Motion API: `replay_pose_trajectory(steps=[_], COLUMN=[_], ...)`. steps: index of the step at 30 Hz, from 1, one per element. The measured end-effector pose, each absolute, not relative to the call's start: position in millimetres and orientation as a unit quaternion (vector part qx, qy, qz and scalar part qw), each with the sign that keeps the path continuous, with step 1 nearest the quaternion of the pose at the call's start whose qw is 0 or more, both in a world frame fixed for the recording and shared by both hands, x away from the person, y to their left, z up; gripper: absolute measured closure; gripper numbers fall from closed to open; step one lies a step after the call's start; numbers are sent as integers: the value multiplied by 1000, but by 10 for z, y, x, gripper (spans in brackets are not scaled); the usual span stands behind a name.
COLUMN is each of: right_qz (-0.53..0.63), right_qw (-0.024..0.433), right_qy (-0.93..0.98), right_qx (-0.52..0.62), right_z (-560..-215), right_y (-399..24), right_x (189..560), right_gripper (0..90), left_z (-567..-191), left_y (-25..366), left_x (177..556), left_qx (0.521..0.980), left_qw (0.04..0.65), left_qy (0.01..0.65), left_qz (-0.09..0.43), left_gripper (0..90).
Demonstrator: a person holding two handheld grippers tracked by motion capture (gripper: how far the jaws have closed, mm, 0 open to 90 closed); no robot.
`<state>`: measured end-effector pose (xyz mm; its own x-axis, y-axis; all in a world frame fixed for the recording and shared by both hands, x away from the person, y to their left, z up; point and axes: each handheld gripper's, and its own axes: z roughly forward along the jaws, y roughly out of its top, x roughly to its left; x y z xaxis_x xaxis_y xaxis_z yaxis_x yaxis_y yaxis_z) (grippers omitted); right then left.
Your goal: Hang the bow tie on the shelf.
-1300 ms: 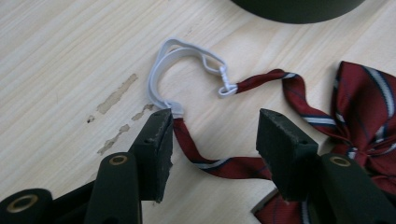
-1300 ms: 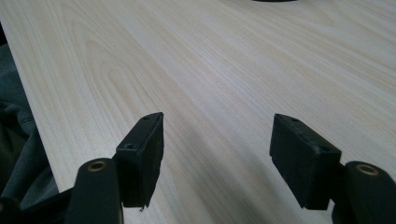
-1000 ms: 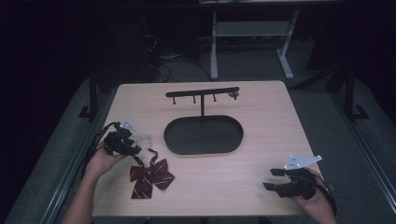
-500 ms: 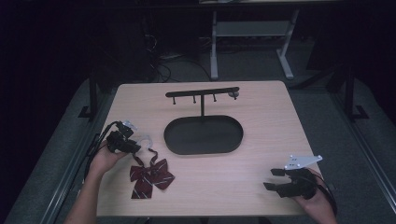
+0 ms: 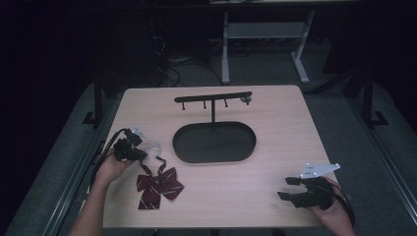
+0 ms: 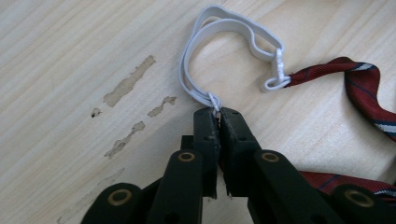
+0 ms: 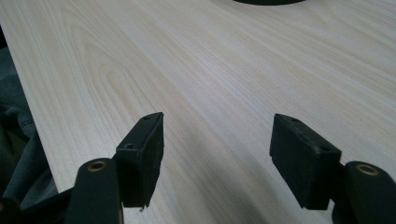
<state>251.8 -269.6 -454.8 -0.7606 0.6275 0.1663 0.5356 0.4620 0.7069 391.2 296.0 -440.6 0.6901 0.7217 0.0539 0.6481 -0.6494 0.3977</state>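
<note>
Left gripper [image 5: 134,150] is seen in the high view at the near-left part of the table [image 5: 275,108], its jaws having just been closing on the white strap [image 5: 155,149] of the red striped bow tie [image 5: 158,186], which lies just to the near side and right of it. The black hook stand [image 5: 213,100] with its oval tray [image 5: 215,142] is placed beyond and to the right, so the coming lift is judged to run that way, with the left hand nearer than the right. Right gripper [image 5: 289,188] is held well apart at the near-right corner. In the left gripper view, the strap [image 6: 205,95] is pinched at its small metal ring between the closed jaws, the bow tie [image 6: 359,88] trailing off to the right. In the right gripper view, the jaws are spread wide over bare table [image 7: 224,70], with nothing between them.
</note>
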Motion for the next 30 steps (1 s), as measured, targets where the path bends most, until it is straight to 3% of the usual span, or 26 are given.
replay_pose_trajectory(steps=[30], right_qz=[390], right_qw=[60], right_qy=[853], right_qx=[342], right_z=[-4545], right_y=[-2705], right_x=[2515], right_gripper=[347], left_z=[-4252], left_y=[2871], left_x=[3723], left_qx=[916], left_qw=[178], left_qy=[339], left_qz=[122], left_gripper=[877])
